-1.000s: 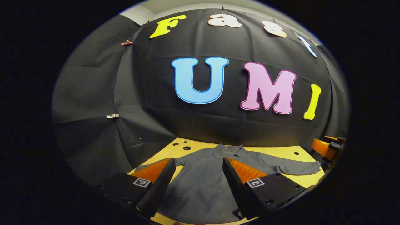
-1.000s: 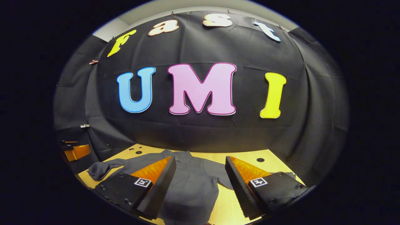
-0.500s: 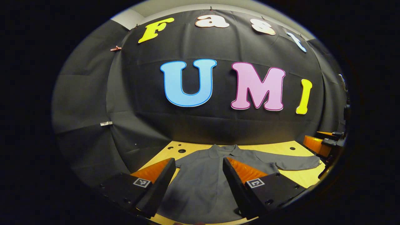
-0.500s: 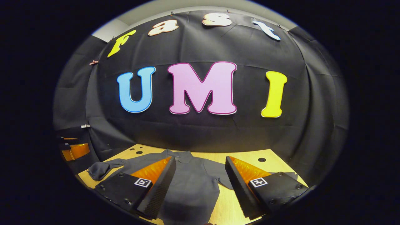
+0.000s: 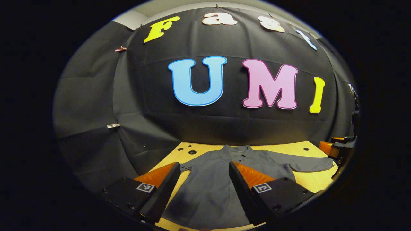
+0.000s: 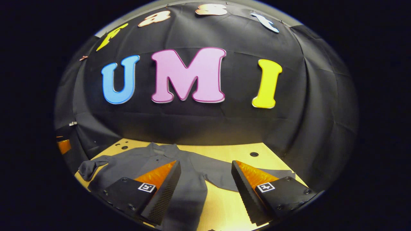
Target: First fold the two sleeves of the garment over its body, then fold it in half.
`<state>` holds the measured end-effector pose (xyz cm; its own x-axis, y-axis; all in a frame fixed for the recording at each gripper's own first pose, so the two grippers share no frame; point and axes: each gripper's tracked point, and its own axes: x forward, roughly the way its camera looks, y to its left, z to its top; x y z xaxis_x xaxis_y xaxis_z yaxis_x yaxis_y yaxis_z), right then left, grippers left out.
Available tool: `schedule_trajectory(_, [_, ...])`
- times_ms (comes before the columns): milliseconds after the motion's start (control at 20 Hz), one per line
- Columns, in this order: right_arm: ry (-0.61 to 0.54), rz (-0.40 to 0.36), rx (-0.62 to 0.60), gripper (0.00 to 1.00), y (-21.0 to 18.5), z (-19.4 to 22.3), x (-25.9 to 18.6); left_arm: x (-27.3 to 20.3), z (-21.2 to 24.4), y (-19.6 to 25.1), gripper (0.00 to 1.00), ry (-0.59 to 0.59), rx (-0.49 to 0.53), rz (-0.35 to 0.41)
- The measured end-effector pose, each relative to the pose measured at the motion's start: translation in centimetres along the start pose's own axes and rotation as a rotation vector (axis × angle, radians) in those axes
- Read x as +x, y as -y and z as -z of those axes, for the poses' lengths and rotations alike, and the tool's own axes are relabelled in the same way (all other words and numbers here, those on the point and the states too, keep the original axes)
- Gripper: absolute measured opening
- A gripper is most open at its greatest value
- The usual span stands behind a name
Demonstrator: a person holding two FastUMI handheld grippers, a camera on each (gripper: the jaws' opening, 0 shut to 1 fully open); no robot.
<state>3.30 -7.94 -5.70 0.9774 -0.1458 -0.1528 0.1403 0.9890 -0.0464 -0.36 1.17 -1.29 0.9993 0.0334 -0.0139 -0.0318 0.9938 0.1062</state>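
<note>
Left tool is hovering w/ fingers spread wide, gripping nothing; grey garment is lying flat on the wood counter right below & between them, collar at far side. Right tool is likewise gaping wide, empty, over the garment's right side. Near hem is getting cut off by tool bodies; one sleeve end is partly hidden behind the right tool's finger.

Black cloth drapes the booth's walls, pinned by small clips. Below it sits a light wooden table with round holes. A pale ceiling strip shows above the cloth.
</note>
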Motion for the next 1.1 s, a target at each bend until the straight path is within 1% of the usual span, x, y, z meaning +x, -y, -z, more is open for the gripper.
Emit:
schedule_trajectory(150, [-0.056,0.076,0.005,0.98,3.5,1.8,1.2,0.3,0.8,-0.9,0.95,-0.021,-0.021,-0.035])
schedule_trajectory(400, [-0.135,0.195,0.035,0.98,9.7,3.9,2.5,0.6,2.1,-1.8,0.95,-0.058,-0.042,-0.068])
schedule_trajectory(600, [-0.217,0.254,0.065,0.98,13.7,6.2,3.6,1.0,2.3,-1.9,0.95,-0.068,-0.047,-0.08])
schedule_trajectory(750, [-0.283,0.277,0.09,0.98,16.2,8.3,4.6,1.2,2.5,-2.0,0.95,-0.085,-0.04,-0.088])
schedule_trajectory(800, [-0.304,0.289,0.089,0.98,17.2,8.9,4.7,1.3,2.8,-2.0,0.99,-0.09,-0.043,-0.092])
schedule_trajectory(850, [-0.317,0.302,0.087,0.98,18.2,9.5,5.0,1.4,2.8,-2.0,0.95,-0.095,-0.046,-0.093])
schedule_trajectory(950, [-0.344,0.334,0.074,0.98,20.4,10.8,5.9,1.6,3.1,-1.8,0.95,-0.11,-0.05,-0.088])
schedule_trajectory(1100, [-0.399,0.369,0.119,0.98,22.6,13.0,6.9,2.2,3.7,-1.6,0.95,-0.131,-0.041,-0.087])
